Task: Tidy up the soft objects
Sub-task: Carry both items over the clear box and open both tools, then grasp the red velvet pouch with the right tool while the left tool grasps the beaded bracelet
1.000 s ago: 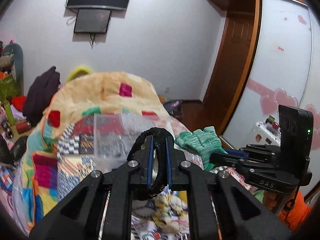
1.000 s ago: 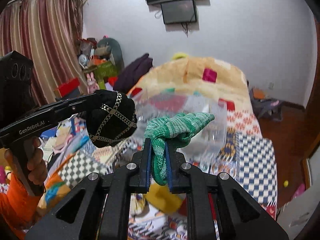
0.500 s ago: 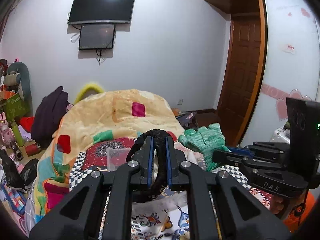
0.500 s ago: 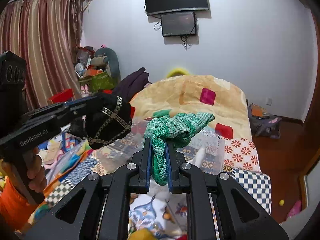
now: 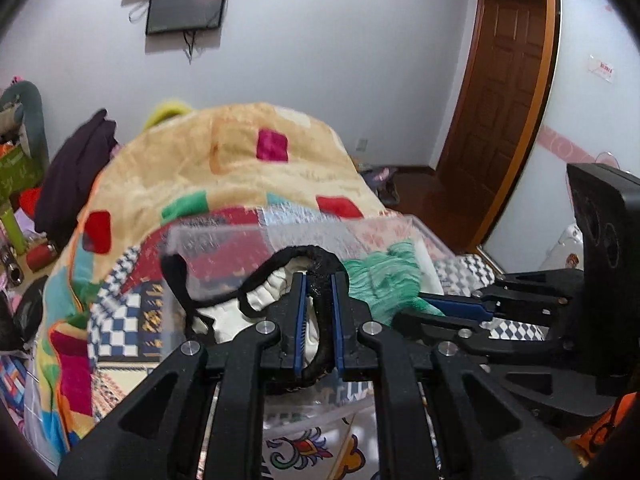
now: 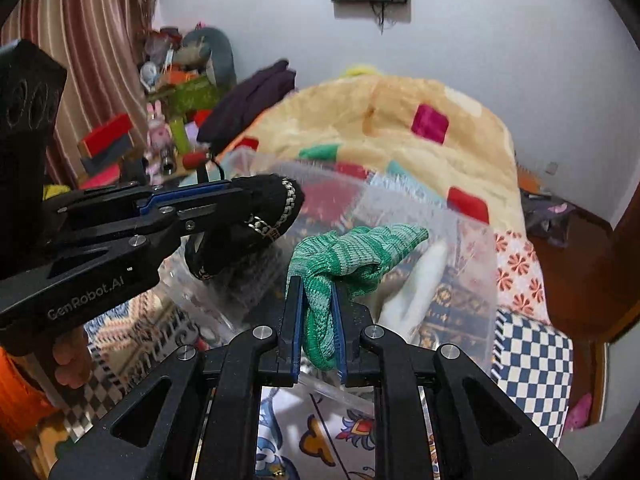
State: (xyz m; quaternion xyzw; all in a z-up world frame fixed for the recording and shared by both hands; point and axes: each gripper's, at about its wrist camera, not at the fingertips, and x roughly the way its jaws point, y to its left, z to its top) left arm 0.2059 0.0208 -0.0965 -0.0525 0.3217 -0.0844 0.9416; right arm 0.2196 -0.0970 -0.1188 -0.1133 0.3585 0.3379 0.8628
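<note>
My left gripper (image 5: 319, 284) is shut on a black soft item with a gold chain pattern (image 5: 320, 316), also seen in the right wrist view (image 6: 260, 220). My right gripper (image 6: 316, 288) is shut on a green knitted glove (image 6: 352, 248), which also shows in the left wrist view (image 5: 384, 276). Both items hang over a clear plastic box (image 5: 224, 236) on the bed; the box (image 6: 468, 256) holds a white soft item (image 5: 224, 316). The two grippers are side by side above the box's near rim.
A beige blanket with coloured squares (image 5: 224, 160) is heaped behind the box. A patchwork bedspread (image 6: 536, 352) covers the bed. Cluttered shelves and toys (image 6: 176, 92) stand at the left, a wooden door (image 5: 500, 112) at the right.
Both grippers have come down and forward with their items, from above the bed to just over the clear box. Both stay shut.
</note>
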